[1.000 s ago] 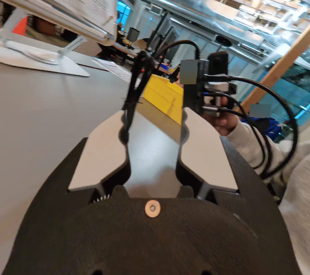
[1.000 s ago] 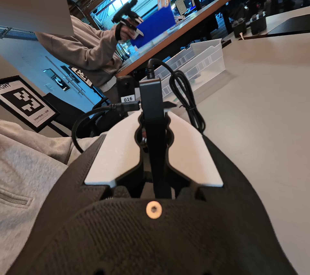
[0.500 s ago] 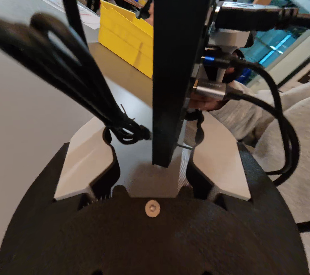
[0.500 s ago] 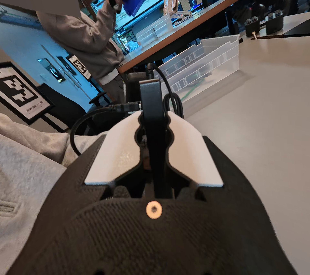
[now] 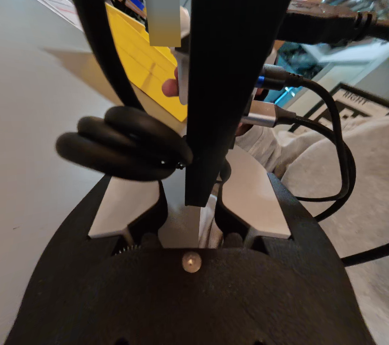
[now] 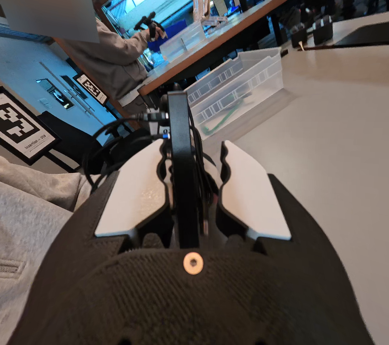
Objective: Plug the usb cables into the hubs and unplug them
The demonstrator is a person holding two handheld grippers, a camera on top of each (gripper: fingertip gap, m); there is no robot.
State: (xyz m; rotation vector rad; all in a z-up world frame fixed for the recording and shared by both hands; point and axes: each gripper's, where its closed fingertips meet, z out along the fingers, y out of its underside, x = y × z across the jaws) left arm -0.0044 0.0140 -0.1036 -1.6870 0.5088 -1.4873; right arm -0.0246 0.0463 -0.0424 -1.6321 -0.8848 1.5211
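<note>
Right claw [image 6: 192, 158] stands spread, black hub [image 6: 182, 158] between its fingers [image 6: 136, 185].

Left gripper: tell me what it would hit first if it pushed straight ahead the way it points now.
The black USB hub. The left gripper already has the hub's lower end between its open fingers, so going on would drive that end toward the gripper's base. Depth is unclear, but nothing else lies nearer in that line.

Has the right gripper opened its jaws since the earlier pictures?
Yes. The right gripper has its jaws apart now: a gap shows between the right one and the black hub.
</note>
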